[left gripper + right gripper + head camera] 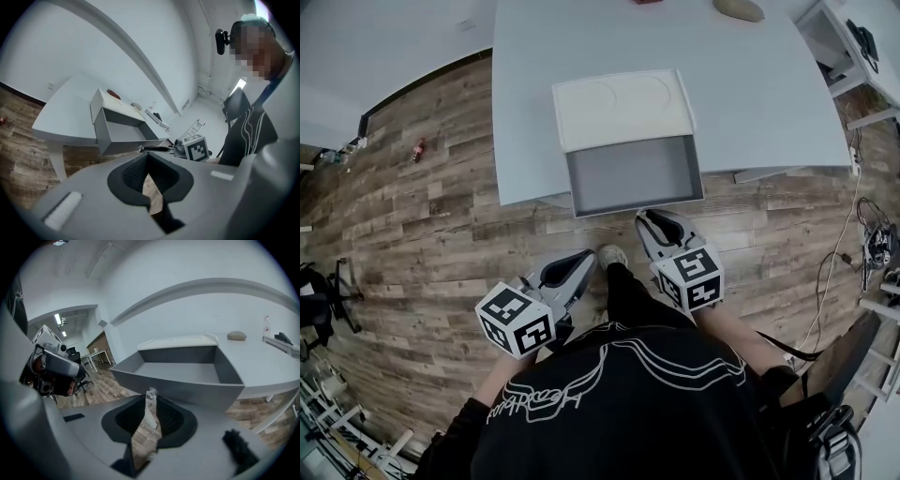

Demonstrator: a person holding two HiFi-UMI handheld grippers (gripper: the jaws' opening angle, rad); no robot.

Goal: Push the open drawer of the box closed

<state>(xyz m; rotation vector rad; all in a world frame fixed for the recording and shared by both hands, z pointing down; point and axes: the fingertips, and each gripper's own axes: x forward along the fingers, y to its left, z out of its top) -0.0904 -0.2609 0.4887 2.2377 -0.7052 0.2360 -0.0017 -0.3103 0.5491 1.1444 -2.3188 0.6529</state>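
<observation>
The person's black shirt with white lines (pixel 609 403) is closest. Next come the left gripper (pixel 587 256) and right gripper (pixel 650 218). Both have their jaws pressed together and hold nothing. The right one is just beside the open grey drawer (pixel 637 206). The drawer sticks out of the flat white box (pixel 623 108) at the edge of the pale grey table (pixel 769 94). It looks empty, light and stiff. I would push on the middle of its front wall.
</observation>
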